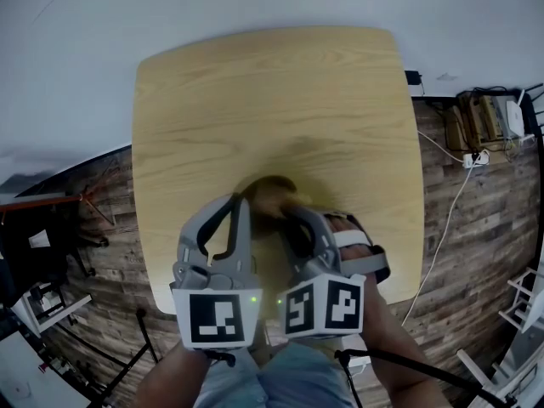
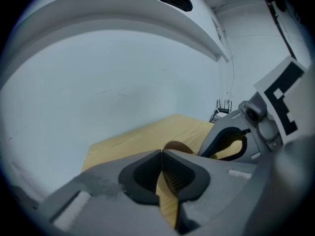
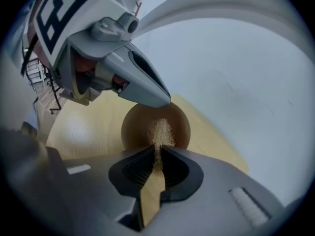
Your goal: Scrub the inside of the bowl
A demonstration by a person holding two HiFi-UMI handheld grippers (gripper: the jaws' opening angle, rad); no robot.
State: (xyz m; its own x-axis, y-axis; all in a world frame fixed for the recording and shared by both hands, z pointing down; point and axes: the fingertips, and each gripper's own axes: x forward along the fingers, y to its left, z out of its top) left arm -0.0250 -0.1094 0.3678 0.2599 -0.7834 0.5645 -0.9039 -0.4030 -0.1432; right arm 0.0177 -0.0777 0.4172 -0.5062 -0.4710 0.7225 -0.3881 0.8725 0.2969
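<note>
A brown wooden bowl point(image 1: 270, 195) sits tipped on the light wooden table point(image 1: 272, 92) near its front edge. My left gripper point(image 1: 245, 199) is shut on the bowl's rim point(image 2: 178, 146); the jaws meet right at it point(image 2: 161, 154). In the right gripper view the bowl point(image 3: 138, 129) shows its inside, with the left gripper point(image 3: 165, 101) pinching its upper edge. My right gripper point(image 3: 158, 152) is shut on a pale tuft of scrubbing fibre point(image 3: 160, 131), which is held against the inside of the bowl. In the head view the right gripper point(image 1: 293, 212) covers the scrubber.
The table stands on a dark plank floor point(image 1: 476, 228). A power strip and white cable point(image 1: 474, 158) lie at the right, beside cardboard boxes point(image 1: 480, 117). Dark stands and frames point(image 1: 51, 228) crowd the left. A white wall lies beyond the table's far edge.
</note>
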